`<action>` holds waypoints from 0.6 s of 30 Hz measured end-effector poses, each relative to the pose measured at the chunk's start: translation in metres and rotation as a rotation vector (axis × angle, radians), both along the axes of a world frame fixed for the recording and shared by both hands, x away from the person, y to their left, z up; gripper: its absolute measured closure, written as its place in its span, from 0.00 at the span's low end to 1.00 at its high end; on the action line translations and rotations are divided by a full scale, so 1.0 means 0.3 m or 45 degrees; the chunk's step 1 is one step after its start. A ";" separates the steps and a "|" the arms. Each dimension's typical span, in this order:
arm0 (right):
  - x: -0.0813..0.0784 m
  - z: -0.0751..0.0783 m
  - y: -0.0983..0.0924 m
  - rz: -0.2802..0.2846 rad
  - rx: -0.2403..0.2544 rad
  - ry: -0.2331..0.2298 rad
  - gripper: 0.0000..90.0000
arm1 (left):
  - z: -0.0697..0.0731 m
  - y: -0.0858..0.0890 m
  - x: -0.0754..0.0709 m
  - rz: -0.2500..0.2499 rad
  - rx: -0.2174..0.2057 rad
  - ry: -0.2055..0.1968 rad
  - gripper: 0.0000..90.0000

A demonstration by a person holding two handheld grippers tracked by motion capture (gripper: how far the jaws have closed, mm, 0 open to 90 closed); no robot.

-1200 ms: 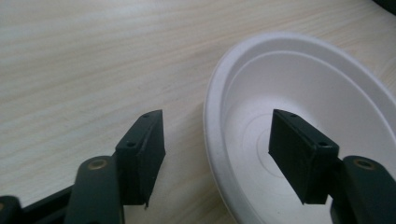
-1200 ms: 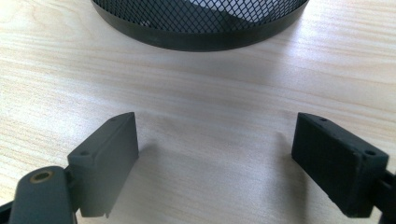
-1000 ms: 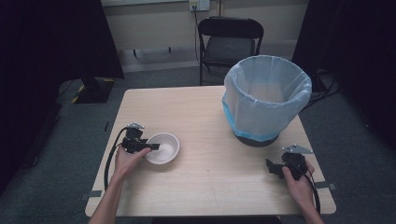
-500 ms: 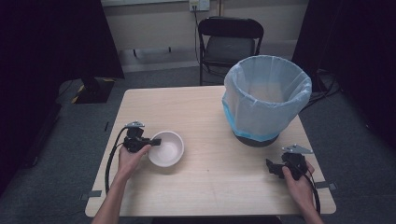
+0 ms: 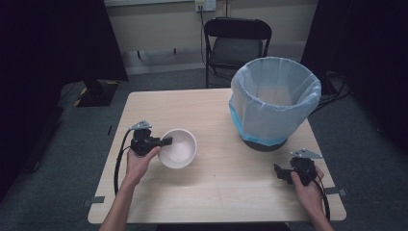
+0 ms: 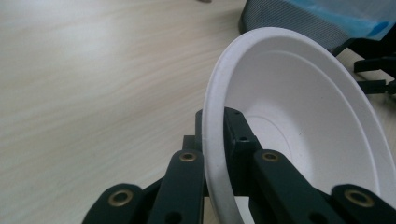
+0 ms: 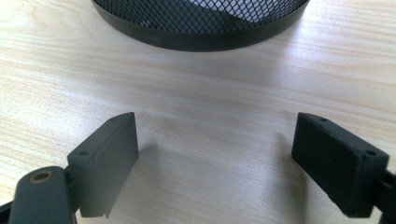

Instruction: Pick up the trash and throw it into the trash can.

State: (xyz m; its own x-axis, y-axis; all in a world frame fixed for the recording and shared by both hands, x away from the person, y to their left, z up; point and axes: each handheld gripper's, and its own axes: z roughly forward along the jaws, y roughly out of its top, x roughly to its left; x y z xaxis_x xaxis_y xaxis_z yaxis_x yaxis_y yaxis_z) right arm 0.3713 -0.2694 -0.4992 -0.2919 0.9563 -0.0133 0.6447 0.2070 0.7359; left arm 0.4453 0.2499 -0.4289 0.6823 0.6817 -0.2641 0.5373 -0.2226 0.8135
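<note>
The left gripper (image 5: 161, 142), at centre-left of the high view, has its jaws clamped on the rim of the white bowl (image 5: 179, 148). One jaw sits inside the bowl, one outside, and the left gripper view shows the rim (image 6: 211, 140) pinched cleanly between them. The bowl is tipped there, its open face turned to the right of that frame, with pale tabletop visible under its edge, so it looks lifted rather than resting flat, though the high view alone cannot settle that.

Over at lower right of the high view, the right gripper (image 5: 281, 174) sits low by the near edge of the table (image 5: 216, 192), its jaws spread wide with nothing between them. Its own view shows bare wood in the gap and the black mesh base of the bin (image 7: 201, 23) along the top of the frame.

Now the relation that matters: the lined bin (image 5: 274, 98) stands at upper right of the high view, well apart from the bowl, up and to the right of it. The bowl's open face already points roughly that way. If the bowl is bound for the bin, that looks like a long carry across the table for the left hand (image 5: 139, 161). The right hand (image 5: 308, 185) is nearer the bin but holds nothing.
</note>
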 end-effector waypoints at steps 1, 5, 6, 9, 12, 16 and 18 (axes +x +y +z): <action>0.000 0.000 0.000 0.000 0.000 0.000 0.15 | 0.024 -0.018 -0.003 -0.011 -0.020 -0.031 0.96; 0.000 0.000 0.000 0.000 0.000 0.000 0.15 | 0.076 -0.068 -0.007 -0.037 -0.036 -0.081 0.96; 0.000 0.000 0.000 0.000 0.000 0.000 0.15 | 0.076 -0.068 -0.007 -0.037 -0.036 -0.081 0.96; 0.000 0.000 0.000 0.000 0.000 0.000 0.15 | 0.112 -0.105 -0.012 -0.053 -0.032 -0.112 0.96; 0.000 0.000 0.000 0.002 -0.001 0.000 0.15 | 0.155 -0.148 -0.019 -0.084 -0.040 -0.146 0.96; 0.000 0.000 0.000 0.001 0.000 0.000 0.15 | 0.208 -0.197 -0.016 -0.110 -0.057 -0.187 0.96; 0.000 0.000 0.000 0.001 0.000 0.000 0.15 | 0.225 -0.213 -0.011 -0.113 -0.067 -0.200 0.96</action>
